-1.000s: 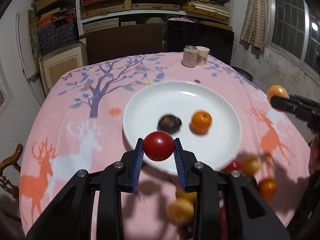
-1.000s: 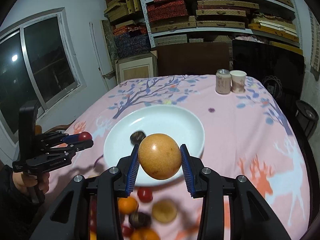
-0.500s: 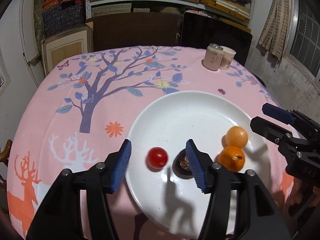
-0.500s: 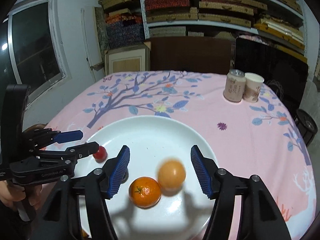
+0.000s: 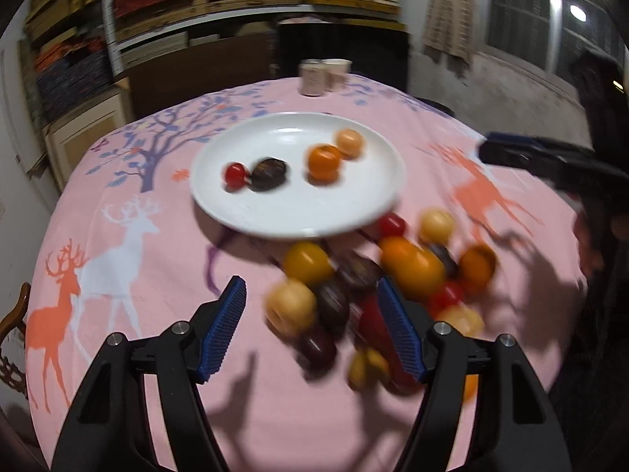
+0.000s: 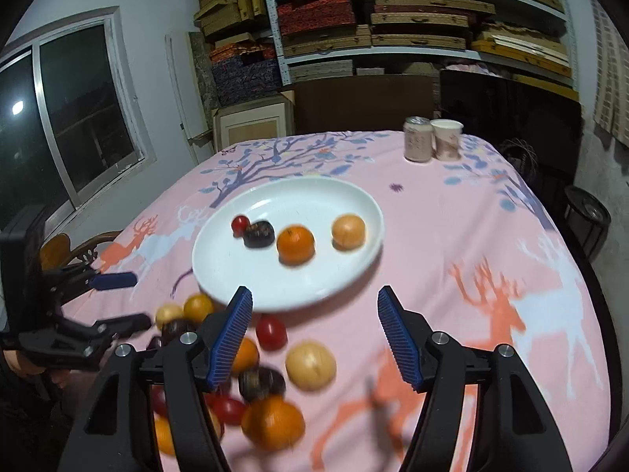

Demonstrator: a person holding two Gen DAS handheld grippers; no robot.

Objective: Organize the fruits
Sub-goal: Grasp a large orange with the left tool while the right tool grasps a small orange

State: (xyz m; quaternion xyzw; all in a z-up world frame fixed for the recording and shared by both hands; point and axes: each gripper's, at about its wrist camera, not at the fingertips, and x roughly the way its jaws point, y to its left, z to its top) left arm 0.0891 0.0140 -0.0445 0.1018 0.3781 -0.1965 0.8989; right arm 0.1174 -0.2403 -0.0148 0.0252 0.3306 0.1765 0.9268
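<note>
A white plate [image 5: 295, 204] [image 6: 306, 196] holds a red tomato [image 5: 235, 173] [image 6: 240, 224], a dark fruit [image 5: 268, 173] [image 6: 258, 234], an orange [image 5: 323, 161] [image 6: 295, 244] and a pale yellow fruit [image 5: 350, 141] [image 6: 348, 231]. Several loose fruits form a pile [image 5: 373, 287] [image 6: 251, 373] on the pink cloth in front of the plate. My left gripper [image 5: 309, 285] [image 6: 133, 301] hangs over the pile's left side, jaws opening, pressing on nothing. My right gripper [image 6: 315, 294] [image 5: 511, 149] sits just short of the plate's near rim, jaws opening and empty.
A can [image 6: 417, 139] and a paper cup [image 6: 446, 139] stand at the table's far side. A wooden chair [image 5: 11, 314] is at the left edge. Shelves of boxes fill the back wall. A person's hand grips the right tool at the far right.
The tomato and the pale fruit left the jaws and now lie on the plate. Both grippers opened wider and drew back from the plate toward the fruit pile.
</note>
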